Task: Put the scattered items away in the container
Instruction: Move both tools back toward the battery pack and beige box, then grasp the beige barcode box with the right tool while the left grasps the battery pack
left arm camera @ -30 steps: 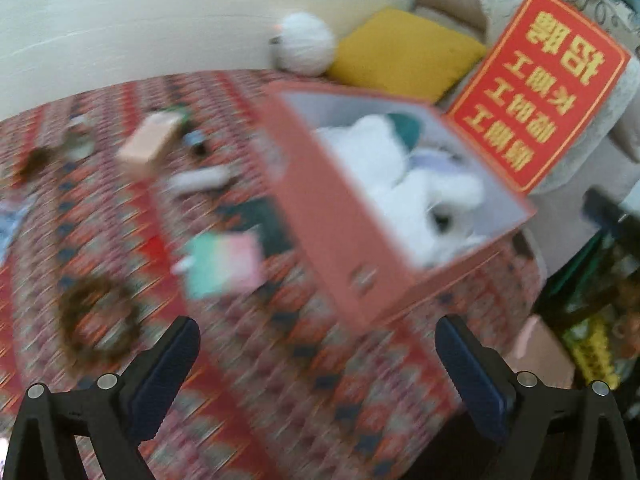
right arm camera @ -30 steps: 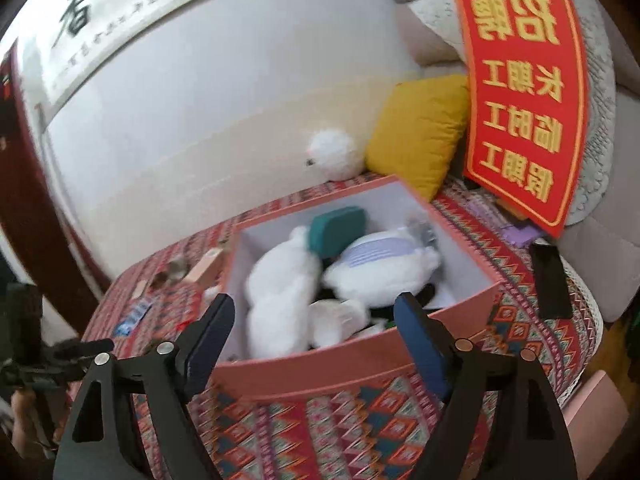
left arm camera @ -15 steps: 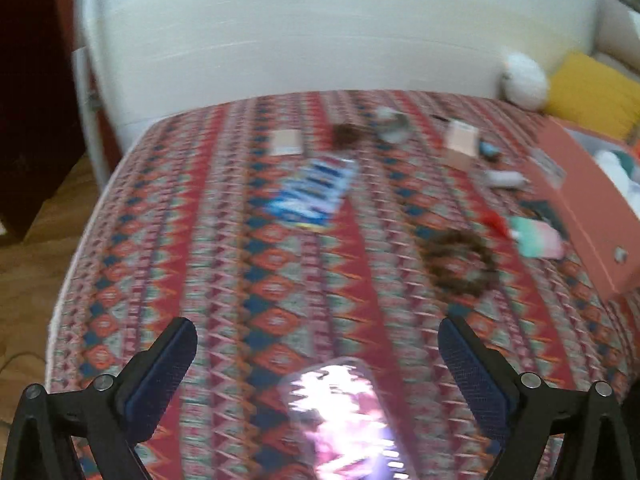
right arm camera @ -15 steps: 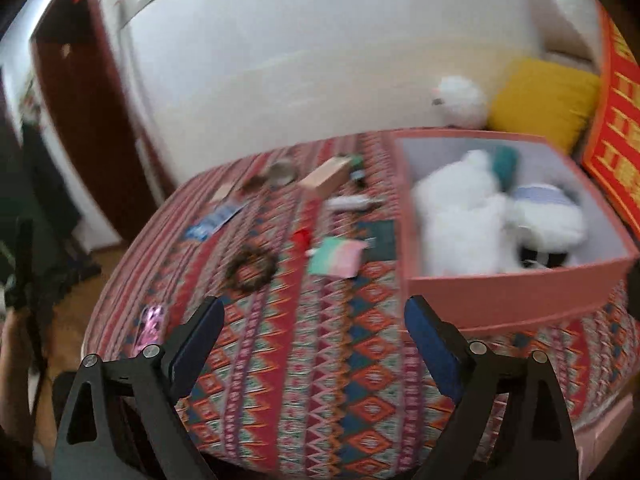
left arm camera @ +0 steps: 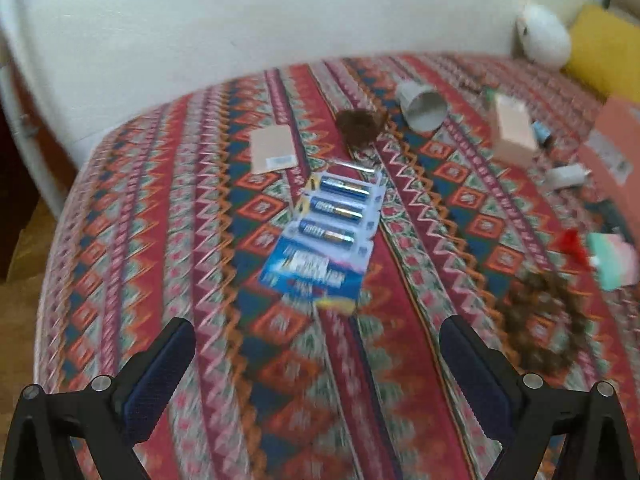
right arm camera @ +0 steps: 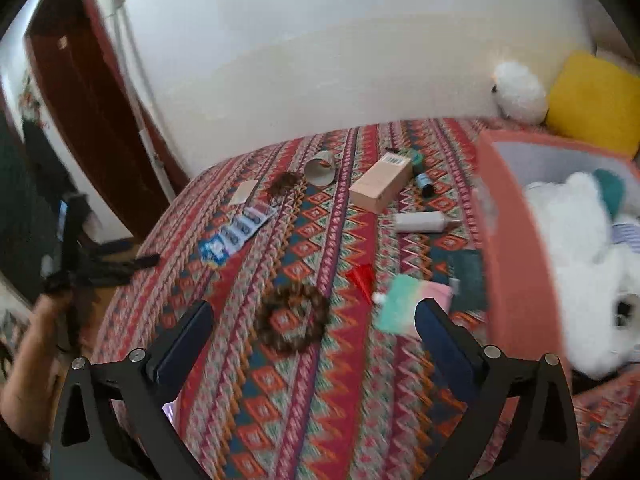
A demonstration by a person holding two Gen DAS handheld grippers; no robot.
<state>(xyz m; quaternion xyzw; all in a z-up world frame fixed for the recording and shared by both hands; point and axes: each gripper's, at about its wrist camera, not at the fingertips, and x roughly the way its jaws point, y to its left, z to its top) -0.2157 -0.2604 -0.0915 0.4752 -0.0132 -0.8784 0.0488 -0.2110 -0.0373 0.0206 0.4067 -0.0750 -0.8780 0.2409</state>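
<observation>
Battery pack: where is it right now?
Left wrist view: the battery pack lies centre frame on the patterned cloth, ahead of the open left gripper, between tan card and brown ring.

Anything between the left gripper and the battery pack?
Nothing visible. The left gripper has its jaws open, and only bare patterned cloth lies between it and the battery pack. The brown hair ring sits off to the right.
</observation>
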